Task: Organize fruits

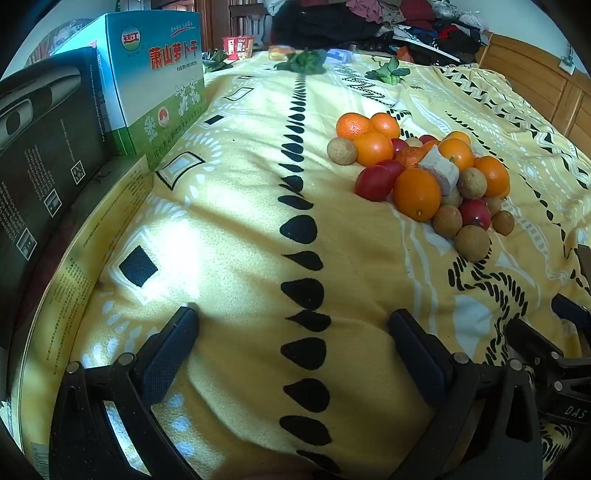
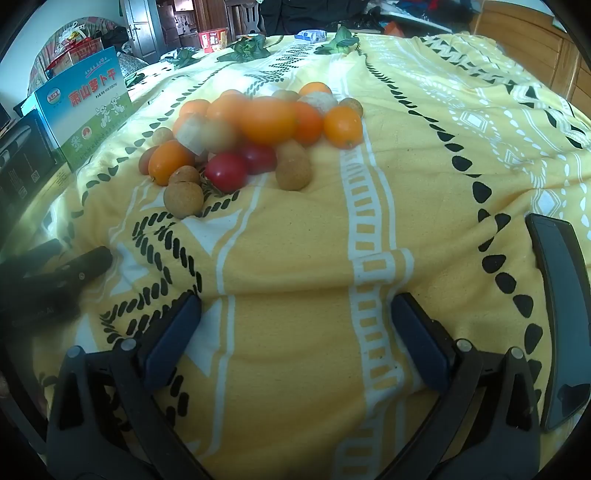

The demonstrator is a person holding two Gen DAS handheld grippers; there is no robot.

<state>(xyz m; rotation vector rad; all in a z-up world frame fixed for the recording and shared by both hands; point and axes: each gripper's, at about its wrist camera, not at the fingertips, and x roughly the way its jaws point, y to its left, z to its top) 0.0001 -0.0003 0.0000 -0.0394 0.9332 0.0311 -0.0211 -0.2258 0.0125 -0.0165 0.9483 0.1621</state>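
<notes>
Closest to us, our left gripper (image 1: 293, 325) has its jaws spread wide with nothing between them, just hovering low over the yellow patterned blanket (image 1: 240, 229). Same deal with our right gripper (image 2: 295, 314): jaws wide apart, empty, blanket underneath. In the right wrist view a dark phone (image 2: 561, 321) lies on the blanket just off to the right of that gripper, and the left gripper shows up as a dark blur at the left edge.

A bit further out sits the fruit pile (image 1: 421, 173), all heaped together on the blanket, ahead and to the right of the left gripper, and ahead-left of the right one (image 2: 255, 133). We count several oranges (image 1: 416, 192), a few red cherry tomatoes (image 1: 375, 182) and a bunch of small brown longans (image 1: 472, 243) around the near edge, plus a pale chunk (image 1: 441, 170) resting on top that we can't identify.

Along the left side there's a black box (image 1: 44, 162), then a blue-and-green carton (image 1: 155, 85) with Chinese lettering. At the far end lie some leafy greens (image 1: 304, 61), a red cup (image 1: 238, 46), and a heap of clothes (image 1: 369, 18).
</notes>
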